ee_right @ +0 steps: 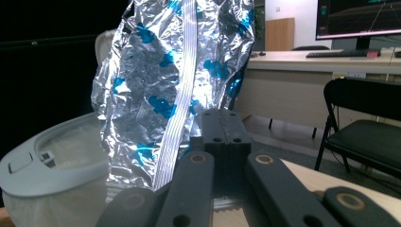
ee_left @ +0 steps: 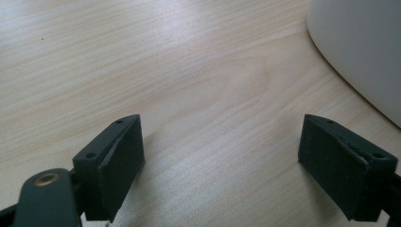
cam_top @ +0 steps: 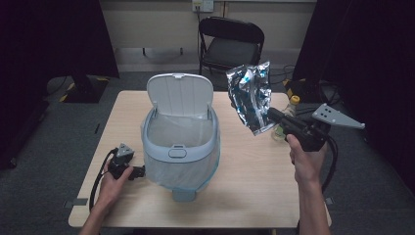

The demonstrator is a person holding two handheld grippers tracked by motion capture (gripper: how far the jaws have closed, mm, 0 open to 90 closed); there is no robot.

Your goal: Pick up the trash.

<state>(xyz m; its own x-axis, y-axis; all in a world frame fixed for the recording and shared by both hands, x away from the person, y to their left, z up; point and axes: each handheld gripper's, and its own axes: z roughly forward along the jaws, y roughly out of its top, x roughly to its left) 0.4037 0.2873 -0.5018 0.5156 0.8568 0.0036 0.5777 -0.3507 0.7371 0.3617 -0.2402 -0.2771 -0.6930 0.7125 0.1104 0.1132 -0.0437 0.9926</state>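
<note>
Grippers, two, one in each of your hands. Your right gripper (cam_top: 272, 115) has its jaws pressed together on the lower edge of a crinkled foil bag (cam_top: 251, 97), silver with blue marks, and holds it up in the air above the right half of the table (cam_top: 254, 181), to the right of the bin and apart from it. In the right gripper view the bag (ee_right: 161, 90) stands upright above the closed jaws, a ribbed seam running down its middle. Your left gripper (cam_top: 137, 172) lies low on the tabletop at the front left, its jaws spread wide with nothing between them; the left gripper view shows bare wood (ee_left: 189, 85) in the gap and the bin's pale wall (ee_left: 364, 52) just beside the right-hand jaw.

Bin (cam_top: 180, 147), one, grey-white, lined with a clear bag, standing at the centre of the table; its lid (cam_top: 179, 94) is tipped up and back, the mouth open. The bin's rim (ee_right: 52, 165) sits below and left of the foil bag in the right gripper view.

Bottle (cam_top: 286, 120), one, clear with a yellow cap, on the table's right edge behind your right gripper.

Folding chair (cam_top: 230, 44), one, black, beyond the far side of the table.
</note>
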